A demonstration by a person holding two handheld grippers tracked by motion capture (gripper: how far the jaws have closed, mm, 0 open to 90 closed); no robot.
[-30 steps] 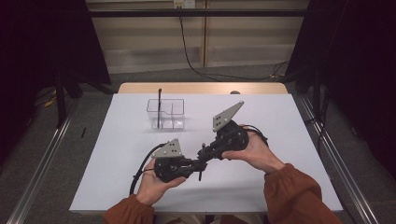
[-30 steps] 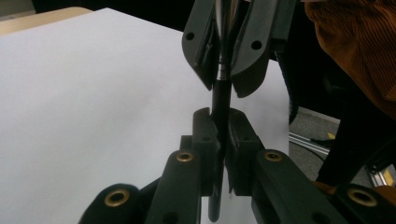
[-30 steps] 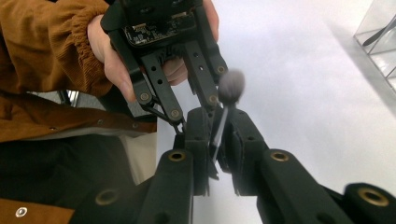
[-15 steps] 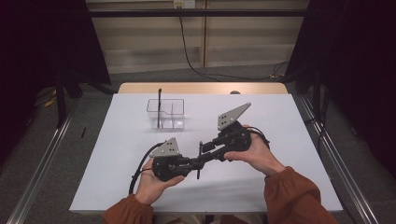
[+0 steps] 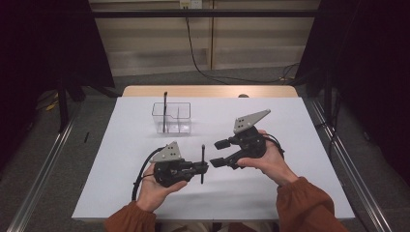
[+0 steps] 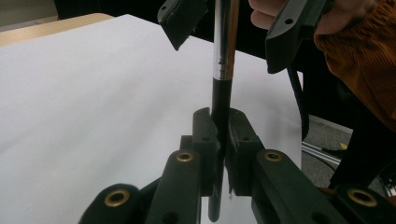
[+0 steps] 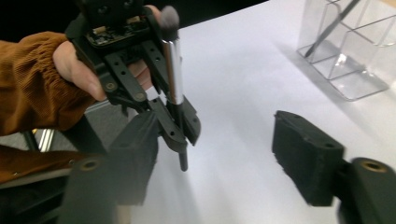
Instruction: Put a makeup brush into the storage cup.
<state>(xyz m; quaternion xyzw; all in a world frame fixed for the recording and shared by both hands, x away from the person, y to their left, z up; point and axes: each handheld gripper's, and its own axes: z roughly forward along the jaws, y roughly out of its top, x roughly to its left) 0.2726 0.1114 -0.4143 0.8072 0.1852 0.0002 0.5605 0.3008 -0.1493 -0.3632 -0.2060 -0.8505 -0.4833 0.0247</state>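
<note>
- The left gripper (image 5: 196, 168) pinches a slim makeup brush with a black handle and silver ferrule (image 5: 202, 163) upright between its fingers (image 6: 205, 135), low over the white surface (image 5: 121, 145).
- The right gripper (image 5: 218, 153), fingers spread and just opened, stands beside the brush without touching it.
- A clear plastic divided holder (image 5: 172, 117) behind already holds one brush; this one likely goes there next.
- Dark curtains flank the room.
</note>
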